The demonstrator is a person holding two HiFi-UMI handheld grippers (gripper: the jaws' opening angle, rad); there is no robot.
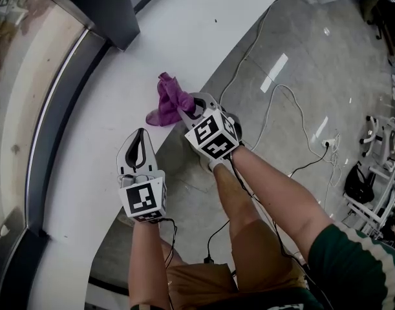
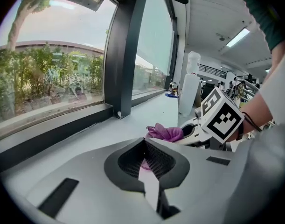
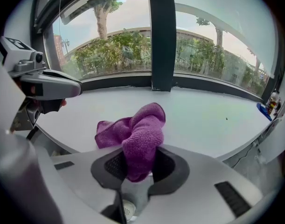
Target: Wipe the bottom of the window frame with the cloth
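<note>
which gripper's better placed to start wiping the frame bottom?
Right. The right gripper is shut on the purple microfibre cloth, which rests on the white sill near the dark window frame. The left gripper is shut and empty.

Bright window daylight, fisheye edges

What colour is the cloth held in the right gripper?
Plain purple, no pattern. The cloth shows best in the right gripper view, clamped by the right gripper.
</note>
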